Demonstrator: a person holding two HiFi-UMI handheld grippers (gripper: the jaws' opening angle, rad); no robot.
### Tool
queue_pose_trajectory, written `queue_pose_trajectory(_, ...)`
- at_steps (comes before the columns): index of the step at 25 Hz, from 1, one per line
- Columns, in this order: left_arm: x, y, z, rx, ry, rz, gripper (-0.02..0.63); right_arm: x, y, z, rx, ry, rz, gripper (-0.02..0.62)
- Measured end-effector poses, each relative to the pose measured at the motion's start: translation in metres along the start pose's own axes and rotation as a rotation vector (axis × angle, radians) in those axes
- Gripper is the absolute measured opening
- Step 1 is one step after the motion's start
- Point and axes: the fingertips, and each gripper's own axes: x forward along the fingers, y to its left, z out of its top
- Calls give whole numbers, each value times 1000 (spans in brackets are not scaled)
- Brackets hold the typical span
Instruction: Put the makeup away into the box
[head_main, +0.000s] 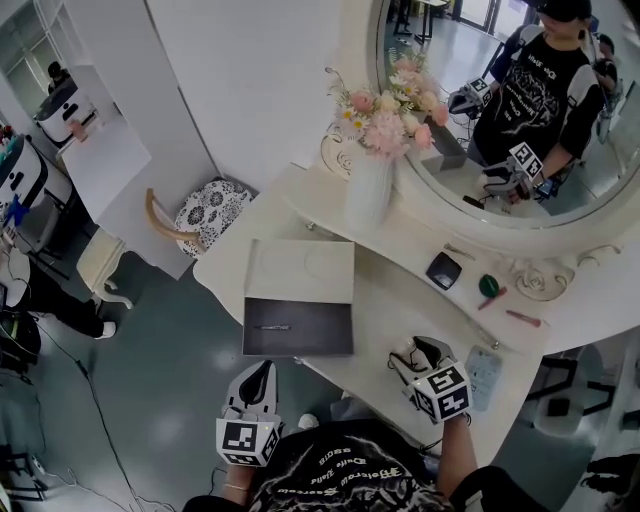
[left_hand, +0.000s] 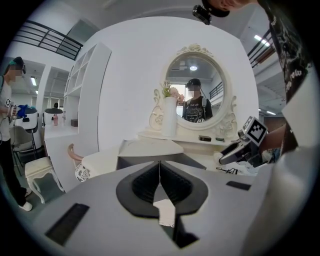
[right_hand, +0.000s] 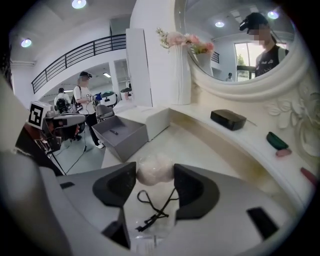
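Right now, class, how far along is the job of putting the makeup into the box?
Done: one slim item lies in the grey box. In hand: the right gripper grips a bagged pale puff. To do: black compact, green item and pink stick on the shelf.

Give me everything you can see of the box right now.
The box is a shallow rectangular grey tray, card-like by its look, with low walls, and it is open. Its pale lid lies open against the far side. The box sits level at the left end of the table, near the front edge. One slim dark stick lies inside; the rest of its floor is bare.
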Motion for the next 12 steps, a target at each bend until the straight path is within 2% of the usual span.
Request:
queue_pose_trajectory(4, 0, 3, -3, 6, -3, -9, 17, -12, 8, 22, 54, -93, 21, 242)
queue_pose_trajectory(12, -2, 10, -5, 1, -11, -24, 17, -20, 31, 47, 62, -168, 60, 242)
